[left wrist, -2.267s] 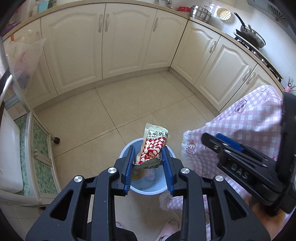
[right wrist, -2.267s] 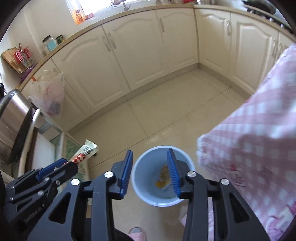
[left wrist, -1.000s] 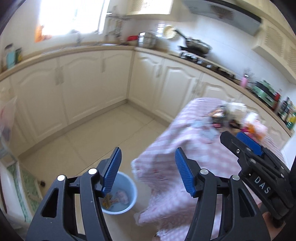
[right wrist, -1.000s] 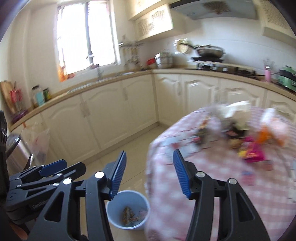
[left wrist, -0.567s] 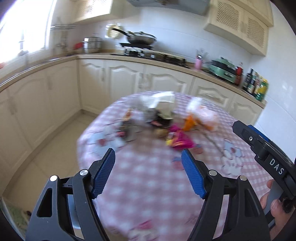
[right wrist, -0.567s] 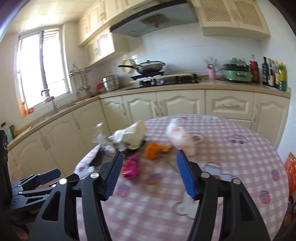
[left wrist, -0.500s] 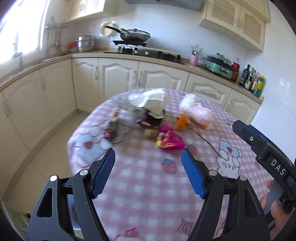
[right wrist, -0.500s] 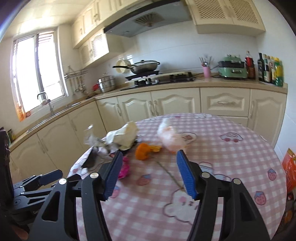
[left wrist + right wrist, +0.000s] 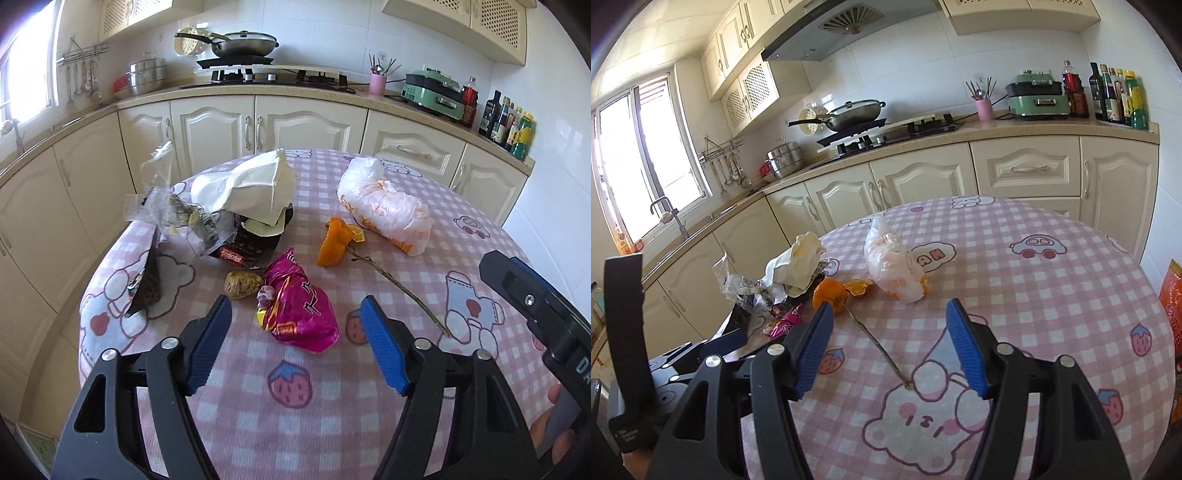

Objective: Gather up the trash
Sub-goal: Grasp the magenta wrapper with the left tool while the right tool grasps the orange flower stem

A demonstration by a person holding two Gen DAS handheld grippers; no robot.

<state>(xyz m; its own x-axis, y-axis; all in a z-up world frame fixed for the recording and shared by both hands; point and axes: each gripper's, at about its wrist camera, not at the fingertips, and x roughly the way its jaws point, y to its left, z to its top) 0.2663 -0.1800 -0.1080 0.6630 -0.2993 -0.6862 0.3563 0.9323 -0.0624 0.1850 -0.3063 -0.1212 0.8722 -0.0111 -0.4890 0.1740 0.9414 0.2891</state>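
Trash lies on a round table with a pink checked cloth [image 9: 295,424]. A crumpled magenta wrapper [image 9: 299,314] rests just ahead of my left gripper [image 9: 295,301], whose jaws are closing with nothing pressed between them. Beside the wrapper sit a brown lump [image 9: 242,284], orange peel [image 9: 334,243], a long twig [image 9: 402,290], a white printed plastic bag [image 9: 384,208] and crumpled white paper [image 9: 251,188] over a black bowl. My right gripper [image 9: 889,304] stands open above the twig [image 9: 879,350], short of the peel [image 9: 831,291] and the bag [image 9: 894,266].
Clear film [image 9: 173,214] and a black packet [image 9: 147,284] lie near the table's left edge. Cream cabinets and a counter with a stove and wok [image 9: 857,110], a green appliance [image 9: 1036,96] and bottles [image 9: 1115,92] run behind. An orange packet [image 9: 1172,295] shows at the right edge.
Both views swung from the blue bin on the floor up to the table. The snack wrapper the left gripper held is gone from it. Both grippers came closer to the trash.
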